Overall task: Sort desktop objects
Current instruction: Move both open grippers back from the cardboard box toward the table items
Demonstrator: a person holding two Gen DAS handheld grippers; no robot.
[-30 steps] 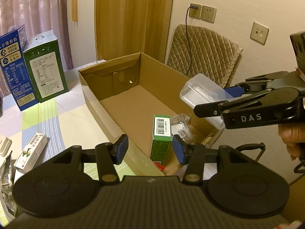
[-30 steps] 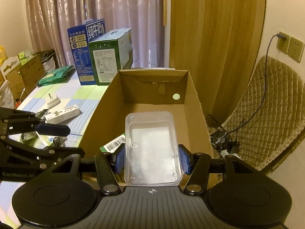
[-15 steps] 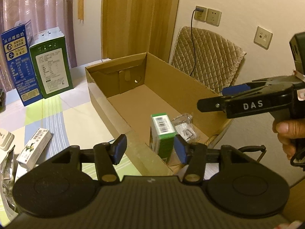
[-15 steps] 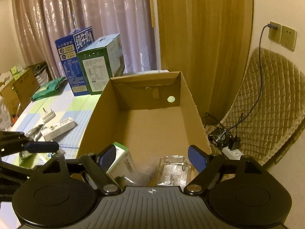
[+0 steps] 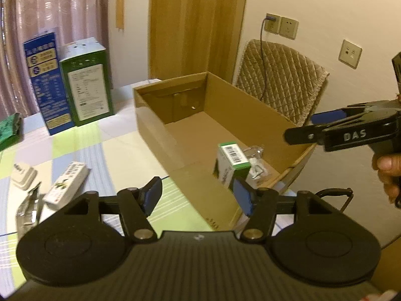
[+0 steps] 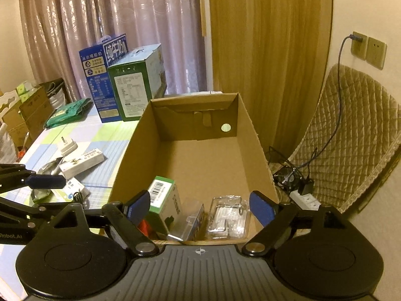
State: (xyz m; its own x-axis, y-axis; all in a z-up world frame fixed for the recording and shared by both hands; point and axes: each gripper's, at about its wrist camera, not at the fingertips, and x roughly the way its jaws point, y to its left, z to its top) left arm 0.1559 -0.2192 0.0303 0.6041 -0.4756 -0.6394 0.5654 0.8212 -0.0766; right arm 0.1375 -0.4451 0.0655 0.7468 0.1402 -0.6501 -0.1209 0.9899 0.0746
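Right gripper [image 6: 199, 207] tilted down over cardboard box [image 6: 255, 135], jaws opening, empty. Left gripper [image 5: 196, 195] angled down beside box, jaws opening, empty.

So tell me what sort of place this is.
Probably a room in a home: sheer curtains, a quilted chair cover, and milk cartons standing on a checked tablecloth beside a cardboard box.

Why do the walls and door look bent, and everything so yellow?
Left wrist view: the fisheye lens bows the door frame and darkens the corners; slight blur softens the cardboard box. Right wrist view: the same curving bends the curtain; warm indoor light tints the wall yellow, and the clear plastic packs catch small glints.
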